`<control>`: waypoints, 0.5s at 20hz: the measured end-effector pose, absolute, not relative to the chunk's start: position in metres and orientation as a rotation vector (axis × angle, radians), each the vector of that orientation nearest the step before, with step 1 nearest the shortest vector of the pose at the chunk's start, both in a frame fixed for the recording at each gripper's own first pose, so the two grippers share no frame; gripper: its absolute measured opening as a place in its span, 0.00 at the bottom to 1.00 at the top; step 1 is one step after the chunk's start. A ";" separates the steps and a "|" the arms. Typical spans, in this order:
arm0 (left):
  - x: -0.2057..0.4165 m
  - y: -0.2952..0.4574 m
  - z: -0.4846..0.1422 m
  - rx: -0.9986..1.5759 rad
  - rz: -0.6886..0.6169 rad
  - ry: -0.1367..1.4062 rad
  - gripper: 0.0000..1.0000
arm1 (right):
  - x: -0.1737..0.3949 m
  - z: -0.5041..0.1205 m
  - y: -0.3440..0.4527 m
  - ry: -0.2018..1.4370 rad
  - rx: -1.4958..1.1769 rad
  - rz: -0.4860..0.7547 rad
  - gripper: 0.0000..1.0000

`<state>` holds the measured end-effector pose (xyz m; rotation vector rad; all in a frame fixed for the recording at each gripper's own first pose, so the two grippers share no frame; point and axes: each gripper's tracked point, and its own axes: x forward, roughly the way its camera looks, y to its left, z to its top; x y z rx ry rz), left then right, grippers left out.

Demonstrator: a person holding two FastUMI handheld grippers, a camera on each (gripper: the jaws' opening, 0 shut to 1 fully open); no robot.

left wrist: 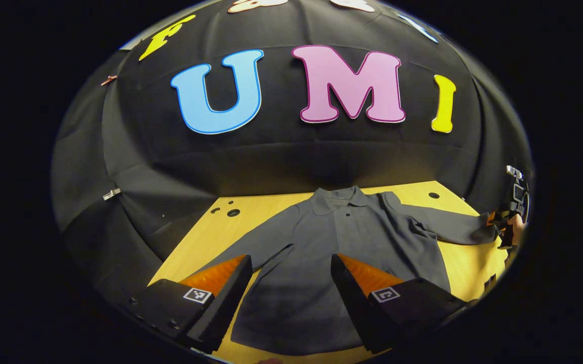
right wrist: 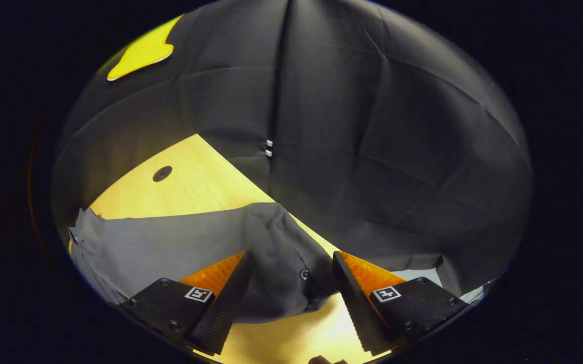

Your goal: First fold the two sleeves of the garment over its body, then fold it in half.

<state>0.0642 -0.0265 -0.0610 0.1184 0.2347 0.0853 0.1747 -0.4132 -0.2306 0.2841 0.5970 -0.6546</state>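
Garment, a dark grey long-sleeved polo, is spread flat on the wooden table, collar toward the booth wall, with both sleeves extended outward. In the left gripper view, the left gripper is held wide apart above the lower body of the shirt, with nothing gripped. In the right gripper view, the right gripper is also spread wide, and the buttoned cuff of one sleeve is bunched between its fingers but not pinched. If the jaws were closed on too little cloth, the cuff could be dropped mid-fold; the sleeve could also be dragged, and the body wrinkled or pulled off the table edge.
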 end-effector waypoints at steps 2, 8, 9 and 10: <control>0.065 -0.023 -0.061 0.120 0.098 0.240 0.98 | 0.177 -0.240 -0.419 0.617 0.291 -0.664 0.98; 0.065 -0.027 -0.061 0.128 0.106 0.245 0.99 | 0.180 -0.254 -0.420 0.654 0.323 -0.646 0.99; 0.065 -0.028 -0.061 0.127 0.105 0.243 0.99 | 0.178 -0.250 -0.416 0.655 0.315 -0.637 0.96; 0.066 -0.029 -0.061 0.124 0.104 0.243 0.99 | 0.182 -0.251 -0.409 0.651 0.311 -0.617 0.90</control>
